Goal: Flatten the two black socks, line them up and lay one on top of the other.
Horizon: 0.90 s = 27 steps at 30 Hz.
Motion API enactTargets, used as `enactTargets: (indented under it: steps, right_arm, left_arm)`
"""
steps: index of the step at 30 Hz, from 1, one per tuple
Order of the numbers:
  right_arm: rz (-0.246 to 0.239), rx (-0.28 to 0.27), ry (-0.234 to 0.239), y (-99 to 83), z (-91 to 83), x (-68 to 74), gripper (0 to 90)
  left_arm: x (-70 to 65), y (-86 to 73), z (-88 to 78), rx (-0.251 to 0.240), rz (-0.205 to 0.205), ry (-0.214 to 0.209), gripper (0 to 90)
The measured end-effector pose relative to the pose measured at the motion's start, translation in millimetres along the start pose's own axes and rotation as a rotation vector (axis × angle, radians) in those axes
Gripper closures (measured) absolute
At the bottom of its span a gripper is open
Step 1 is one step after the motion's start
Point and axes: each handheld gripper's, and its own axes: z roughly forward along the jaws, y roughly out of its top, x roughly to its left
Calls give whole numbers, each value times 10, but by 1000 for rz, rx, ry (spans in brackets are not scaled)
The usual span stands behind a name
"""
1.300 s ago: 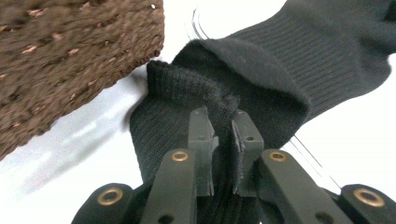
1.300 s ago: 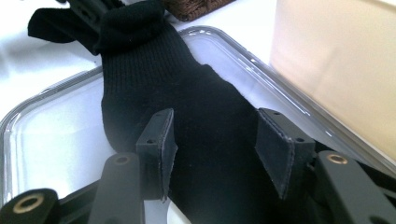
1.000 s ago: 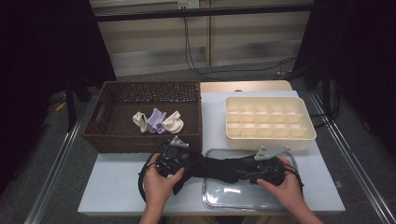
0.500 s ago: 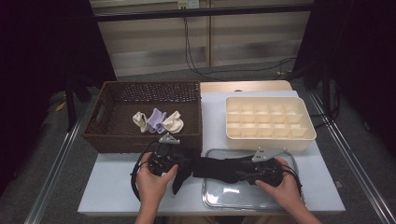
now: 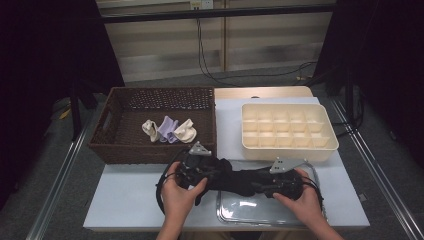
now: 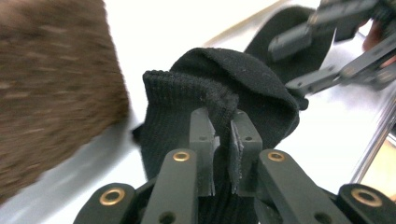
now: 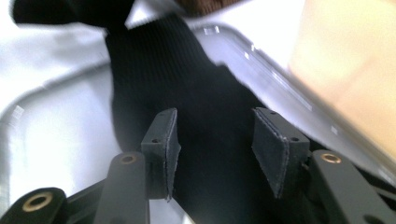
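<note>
A black sock (image 5: pixel 237 180) stretches between both grippers at the near edge of the white table (image 5: pixel 125 205). My left gripper (image 5: pixel 220 172) is shut on the ribbed cuff; in the left gripper view the pads (image 6: pixel 223 135) pinch the cuff's edge and the sock (image 6: pixel 252 79) bulges beyond them. My right gripper (image 5: pixel 260 185) points left over the clear tray (image 5: pixel 250 212). In the right gripper view its jaws (image 7: pixel 215 144) stand apart with the sock (image 7: pixel 159 60) lying between them, and the pads' inner faces are bare.
A brown wicker basket (image 5: pixel 107 132) at the back left holds pale and lilac socks (image 5: pixel 170 130). A cream compartment tray (image 5: pixel 287 145) stands at the back right. Metal rails run along both sides of the table.
My left gripper has moved right and slightly away from the person, still holding the cuff. The right hand has stayed in place over the clear tray.
</note>
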Motion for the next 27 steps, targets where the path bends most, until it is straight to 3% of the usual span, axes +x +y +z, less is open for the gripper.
enactTargets:
  steps: [6, 14, 17, 22, 25, 27]
  right_arm:
    - [9, -64, 58, 136, -32, 62, 507]
    - [-49, -43, 119, 266, 137, 213, 504]
    - [-70, -29, 134, 313, 197, 249, 612]
    - [-46, -26, 144, 339, 238, 232, 860]
    - [-25, -31, 148, 348, 203, 206, 878]
    - [-10, -52, 149, 364, 143, 169, 880]
  left_arm:
    - [-87, -6, 230, 45, 15, -18, 818]
    - [-94, -7, 256, 50, 18, -22, 818]
    - [-86, -14, 247, 54, 20, -31, 818]
    - [-68, -34, 198, 35, 18, -36, 817]
    - [-62, -29, 122, 12, 13, -43, 814]
    - [-62, -17, 60, 3, 17, -22, 818]
